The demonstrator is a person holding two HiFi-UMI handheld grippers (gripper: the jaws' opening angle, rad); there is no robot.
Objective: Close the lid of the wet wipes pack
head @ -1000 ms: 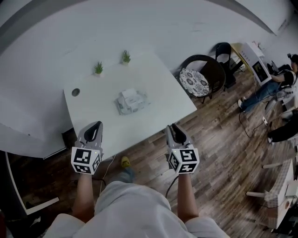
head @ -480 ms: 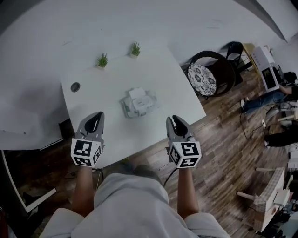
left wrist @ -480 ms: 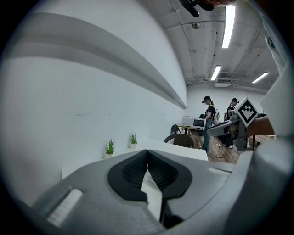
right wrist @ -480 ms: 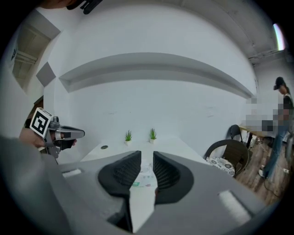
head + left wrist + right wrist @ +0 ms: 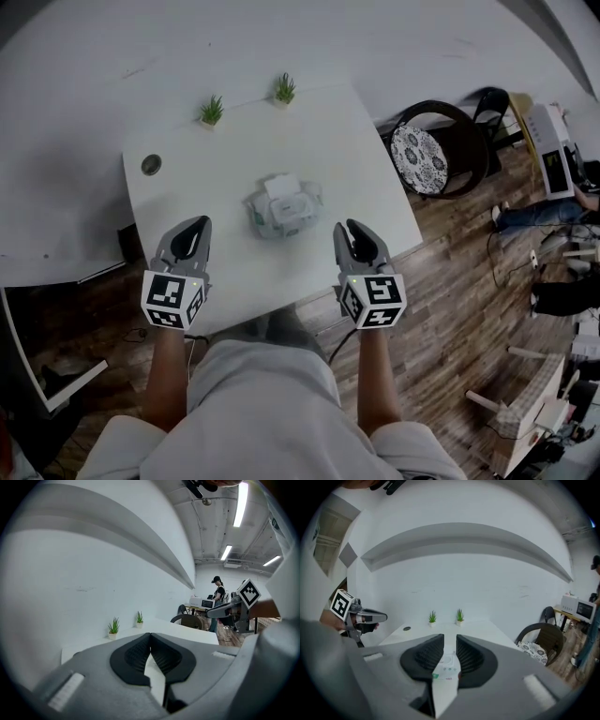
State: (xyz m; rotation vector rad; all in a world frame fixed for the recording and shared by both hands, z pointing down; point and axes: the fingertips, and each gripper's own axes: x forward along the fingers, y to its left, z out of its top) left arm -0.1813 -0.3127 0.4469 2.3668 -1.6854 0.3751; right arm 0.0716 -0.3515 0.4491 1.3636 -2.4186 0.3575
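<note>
The wet wipes pack (image 5: 281,208) lies in the middle of the white table (image 5: 347,159), its white lid flap (image 5: 280,185) standing up at the far side. My left gripper (image 5: 198,226) hovers over the table's front left part, left of the pack and apart from it, its jaws shut with nothing in them (image 5: 150,637). Over the front right edge my right gripper (image 5: 351,231) is held a little open and empty. In the right gripper view, the pack (image 5: 447,665) shows through the narrow gap of that gripper (image 5: 450,641).
Two small potted plants (image 5: 212,111) (image 5: 284,89) stand at the table's far edge, and a round cable hole (image 5: 151,165) sits at the far left. A dark chair with a patterned cushion (image 5: 424,155) stands right of the table. People sit further right on the wooden floor.
Both grippers have come forward over the table's front edge and closer to the pack. The pack has not moved and its lid stands as before.
</note>
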